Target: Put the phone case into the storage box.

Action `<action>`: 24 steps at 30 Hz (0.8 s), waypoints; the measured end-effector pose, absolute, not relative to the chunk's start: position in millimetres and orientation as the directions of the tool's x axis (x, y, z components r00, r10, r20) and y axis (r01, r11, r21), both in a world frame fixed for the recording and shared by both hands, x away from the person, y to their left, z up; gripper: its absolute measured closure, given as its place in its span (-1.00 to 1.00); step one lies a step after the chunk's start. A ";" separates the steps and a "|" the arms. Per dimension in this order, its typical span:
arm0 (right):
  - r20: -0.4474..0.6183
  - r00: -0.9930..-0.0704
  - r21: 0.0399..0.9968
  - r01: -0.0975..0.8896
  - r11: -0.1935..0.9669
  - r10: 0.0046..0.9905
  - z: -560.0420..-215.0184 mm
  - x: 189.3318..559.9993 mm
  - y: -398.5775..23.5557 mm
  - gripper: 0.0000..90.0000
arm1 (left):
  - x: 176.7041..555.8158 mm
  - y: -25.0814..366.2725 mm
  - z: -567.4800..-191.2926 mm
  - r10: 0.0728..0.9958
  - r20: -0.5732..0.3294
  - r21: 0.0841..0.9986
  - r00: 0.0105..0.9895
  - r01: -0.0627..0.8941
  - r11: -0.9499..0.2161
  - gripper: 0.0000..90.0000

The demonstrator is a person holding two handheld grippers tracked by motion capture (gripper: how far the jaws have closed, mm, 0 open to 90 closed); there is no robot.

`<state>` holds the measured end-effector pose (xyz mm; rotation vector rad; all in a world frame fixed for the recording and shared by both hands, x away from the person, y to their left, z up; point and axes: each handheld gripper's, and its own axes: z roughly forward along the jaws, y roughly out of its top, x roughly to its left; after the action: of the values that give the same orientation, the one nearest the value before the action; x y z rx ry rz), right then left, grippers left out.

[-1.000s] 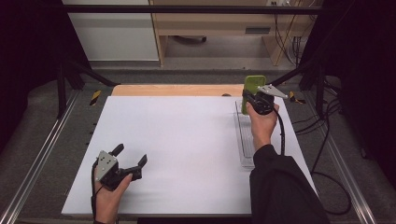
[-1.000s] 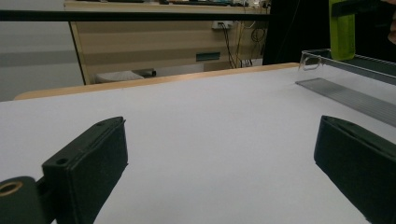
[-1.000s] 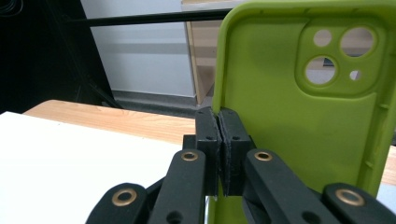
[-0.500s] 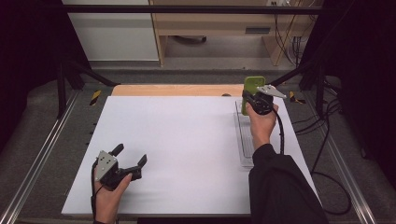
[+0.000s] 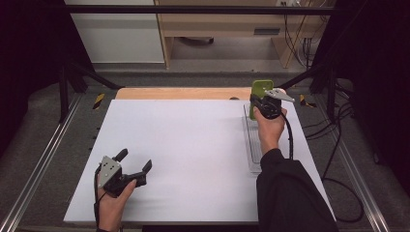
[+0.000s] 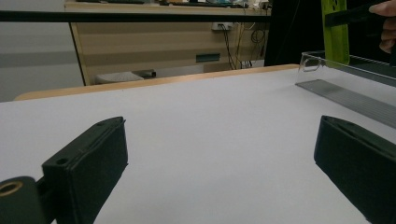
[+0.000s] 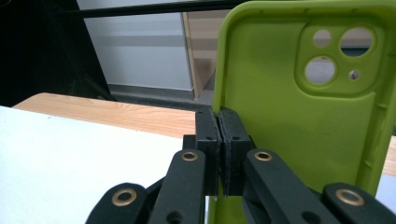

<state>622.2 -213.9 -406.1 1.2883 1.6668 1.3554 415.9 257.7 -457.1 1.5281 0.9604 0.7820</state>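
Note:
A lime-green phone case (image 5: 261, 87) stands upright above the far end of a clear plastic tray (image 5: 252, 150) at the table's right side. My right gripper (image 5: 257, 100) is shut on the case's edge. In the right gripper view the jaws (image 7: 219, 128) are pressed together on the left rim of the case (image 7: 299, 121), whose camera holes show at the top. My left gripper (image 5: 135, 158) rests near the front left of the white table (image 5: 193, 140), open and holding nothing. In the left gripper view its pads (image 6: 88, 163) stand wide apart, with the case (image 6: 335, 35) and tray (image 6: 345, 81) far off at the right.
A wooden strip (image 5: 179, 93) runs along the table's far edge. Metal rails (image 5: 43, 159) flank both sides. Cables (image 5: 338, 145) lie on the floor at the right. A wooden desk (image 5: 227, 24) and a white cabinet (image 5: 116, 34) stand beyond the table.

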 end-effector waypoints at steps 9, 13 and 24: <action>0.100 -0.324 0.953 0.302 0.002 0.941 -410.1 625.0 -213.0 0.96 | 415.9 257.9 -457.0 0.893 -0.025 0.986 0.449 0.157 -0.052 -0.95; 0.105 -0.327 0.954 0.299 -0.002 0.939 -412.2 627.1 -212.3 0.96 | 415.9 257.8 -457.0 0.893 -0.024 0.986 0.450 0.156 -0.052 -0.95; 0.101 -0.318 0.956 0.295 -0.003 0.943 -419.3 634.2 -209.7 0.96 | 416.2 257.9 -457.0 0.892 -0.022 0.986 0.452 0.155 -0.054 -0.95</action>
<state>634.2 -209.7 -419.3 1.2911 1.6602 1.3443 416.2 257.9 -457.0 1.5248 0.9565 0.7824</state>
